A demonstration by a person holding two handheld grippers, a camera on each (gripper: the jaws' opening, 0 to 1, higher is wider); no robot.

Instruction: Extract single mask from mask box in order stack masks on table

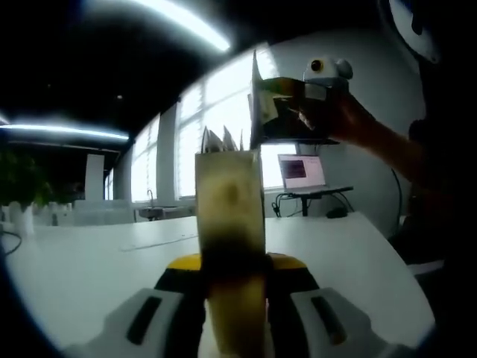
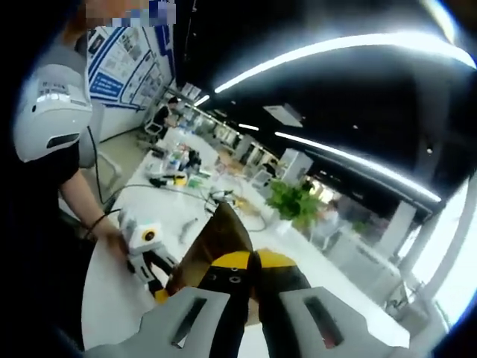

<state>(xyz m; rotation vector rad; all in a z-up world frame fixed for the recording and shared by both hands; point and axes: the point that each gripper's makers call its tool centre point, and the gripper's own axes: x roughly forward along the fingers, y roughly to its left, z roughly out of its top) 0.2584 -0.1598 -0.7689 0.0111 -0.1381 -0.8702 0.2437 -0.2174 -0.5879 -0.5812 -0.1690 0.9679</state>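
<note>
1. In the left gripper view, the left gripper (image 1: pixel 235 298) has its jaws closed on a tall, narrow, pale object that stands upright between them, most likely the mask box (image 1: pixel 229 224). Thin white pointed edges (image 1: pixel 220 139) poke out of its top; these look like masks, though backlight from the windows makes this hard to confirm.

2. In the right gripper view, the right gripper (image 2: pixel 250 298) has its jaws nearly together, pinching the edge of a brown, flap-like sheet (image 2: pixel 212 242) that slants up and away to a point. Whether this is a box flap or a mask cannot be told.

3. Farther off in the left gripper view, the right gripper (image 1: pixel 320 93) appears with the person's hand (image 1: pixel 350 119) around it, raised above and beyond the box top and carrying a dark, flat piece (image 1: pixel 279 108). It is apart from the box, not touching it.

4. Judged from this, the step in hand is drawing one piece clear of the box. To do it well, the left grip should keep the box steady and upright while the right pulls straight along the box's opening, slowly, so that neighbouring masks do not follow.

5. The white table (image 1: pixel 97 261) lies below and beyond the box. The lifted piece should be lowered flat onto a bare patch near the box, so later masks can stack squarely on it.

6. The laptop (image 1: pixel 302 173) stands at the far side, well apart from the work.
</note>
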